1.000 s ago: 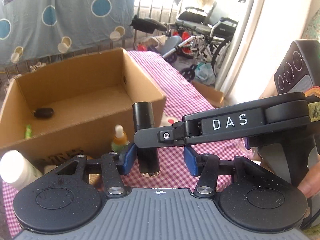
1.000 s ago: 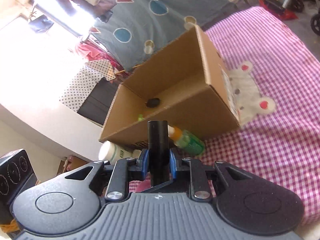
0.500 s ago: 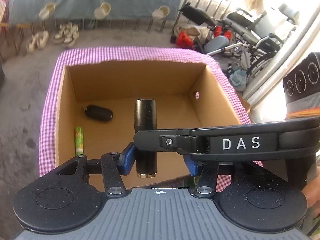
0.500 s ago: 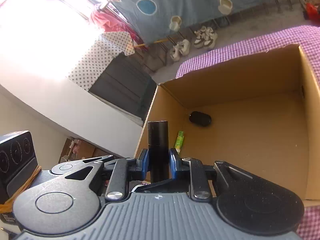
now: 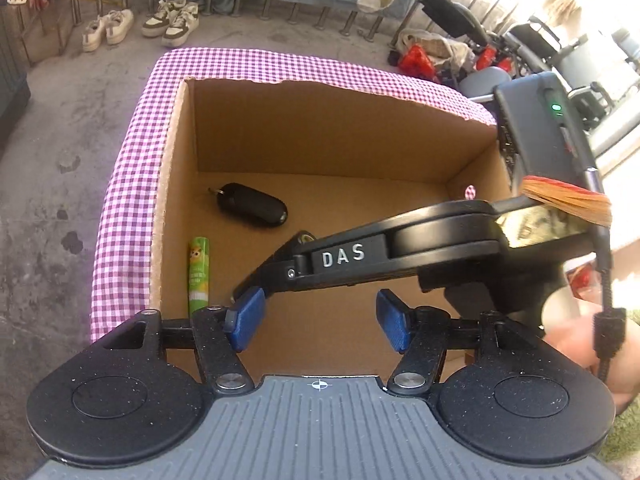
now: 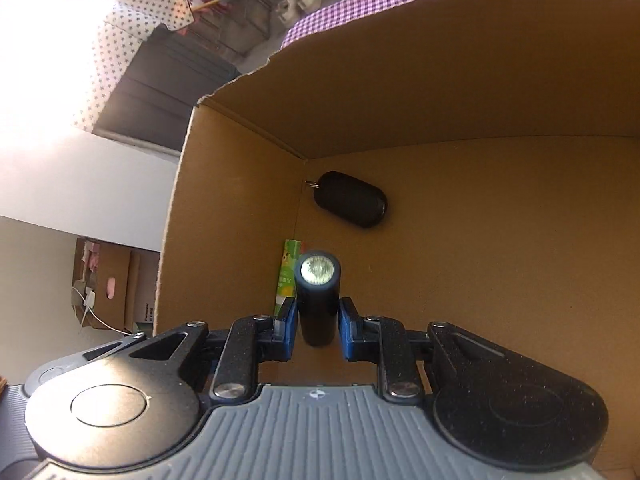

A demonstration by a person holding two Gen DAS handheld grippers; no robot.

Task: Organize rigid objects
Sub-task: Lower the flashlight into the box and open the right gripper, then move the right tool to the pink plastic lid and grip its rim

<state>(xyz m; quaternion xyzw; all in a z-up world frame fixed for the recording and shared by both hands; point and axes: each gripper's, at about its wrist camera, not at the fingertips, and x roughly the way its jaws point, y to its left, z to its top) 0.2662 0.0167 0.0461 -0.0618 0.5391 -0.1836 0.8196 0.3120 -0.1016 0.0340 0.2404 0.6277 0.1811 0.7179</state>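
Right tongs [image 6: 318,322] clamp the black flashlight [image 6: 317,296] over the cardboard box [image 6: 440,92], lens forward, ready to drop. Left tongs [image 5: 320,320] are opening, nothing between them.

The cardboard box [image 5: 180,152] is matt brown corrugated board with a ragged torn rim. The checked cloth [image 5: 124,216] under it looks like woven fabric. The black flashlight [image 6: 318,300] has a smooth satin body and a shiny lens. The key fob [image 5: 252,205] is glossy black plastic. The green tube [image 5: 199,276] has a glossy printed wrap. The floor [image 5: 48,200] is rough stained concrete.
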